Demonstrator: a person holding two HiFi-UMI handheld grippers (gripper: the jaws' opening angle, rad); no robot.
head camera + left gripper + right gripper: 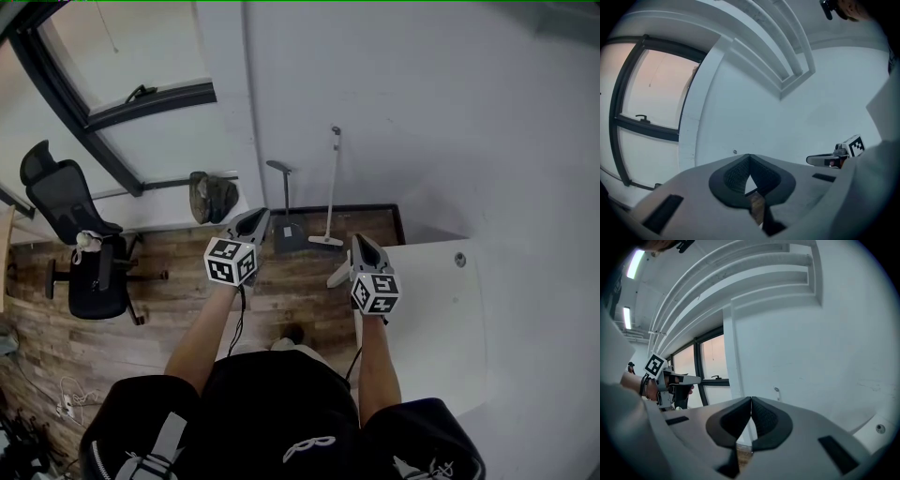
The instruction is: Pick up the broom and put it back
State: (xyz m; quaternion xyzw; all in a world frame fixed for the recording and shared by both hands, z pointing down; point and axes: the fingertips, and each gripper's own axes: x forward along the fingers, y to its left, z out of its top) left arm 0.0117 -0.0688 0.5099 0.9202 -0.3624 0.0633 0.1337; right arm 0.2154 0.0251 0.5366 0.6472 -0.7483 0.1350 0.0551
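Both tools are held out in front of the person, and each is fully closed with nothing between its jaws: the left tool (255, 225) and the right tool (361, 248). Ahead of them and well apart, the broom (331, 187) stands upright against the wall (422, 112), its head on the floor (187, 272), a little nearer to the right tool. A dark dustpan (287, 232) stands just beside it, ahead of the left tool. The broom looks light, with a thin, stiff, smooth handle, so I judge it can slip or swing; a hold around the middle of the handle seems best.
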